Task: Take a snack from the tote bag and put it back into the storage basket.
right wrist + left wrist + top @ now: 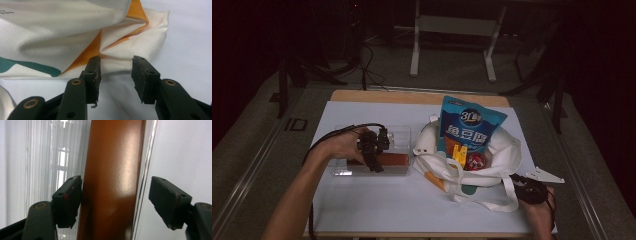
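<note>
High view: the left gripper (373, 150) is held over a clear plastic box (398, 135) on the desk (377, 200), its jaws parted around an orange-brown stick (112, 180), one pad touching, the other clear. The right gripper (116, 75) is held open beside a white tote bag (62, 30).

Blue snack bag (471, 125) printed "3", large white Chinese characters "鱼豆腐"

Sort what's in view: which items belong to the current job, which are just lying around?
In the job:
- brown-orange cylindrical sausage stick
- clear plastic box it lies in
- white canvas tote bag
- left gripper, open astride the stick
- right gripper, open at the bag

Lying about:
- blue snack pouch
- red round packet
- yellow item
</note>
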A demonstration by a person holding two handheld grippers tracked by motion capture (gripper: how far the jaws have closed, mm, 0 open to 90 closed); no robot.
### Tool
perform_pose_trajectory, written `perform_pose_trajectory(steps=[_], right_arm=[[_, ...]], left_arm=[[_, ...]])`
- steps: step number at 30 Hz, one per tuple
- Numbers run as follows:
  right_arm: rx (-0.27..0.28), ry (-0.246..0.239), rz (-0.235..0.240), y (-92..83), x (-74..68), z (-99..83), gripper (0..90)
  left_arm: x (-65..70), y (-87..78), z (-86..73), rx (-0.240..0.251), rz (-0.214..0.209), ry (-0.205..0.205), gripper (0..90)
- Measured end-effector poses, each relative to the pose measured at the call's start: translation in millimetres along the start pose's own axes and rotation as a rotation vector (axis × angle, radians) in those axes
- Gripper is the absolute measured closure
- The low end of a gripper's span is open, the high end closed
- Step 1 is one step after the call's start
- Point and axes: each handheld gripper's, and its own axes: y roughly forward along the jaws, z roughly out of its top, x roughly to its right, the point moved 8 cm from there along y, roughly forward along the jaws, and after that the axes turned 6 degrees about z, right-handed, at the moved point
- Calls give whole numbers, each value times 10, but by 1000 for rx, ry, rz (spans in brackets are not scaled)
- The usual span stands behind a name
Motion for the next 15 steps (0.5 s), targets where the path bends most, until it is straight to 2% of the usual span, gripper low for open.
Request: perform_pose_trajectory(steps=[1,2,9,15], right_arm=[[0,-1,-1,0,1,1,588],[0,0,0,1,0,0,588],[-1,-4,-2,0,1,1,588],[1,0,-1,-1,1,0,587]], left_arm=[[0,0,0,0,0,0,283],[10,-49,26,29,-14,-4,289],[13,-69,18,33,-13,-13,304],[5,-119,60,82,-25,-29,298]])
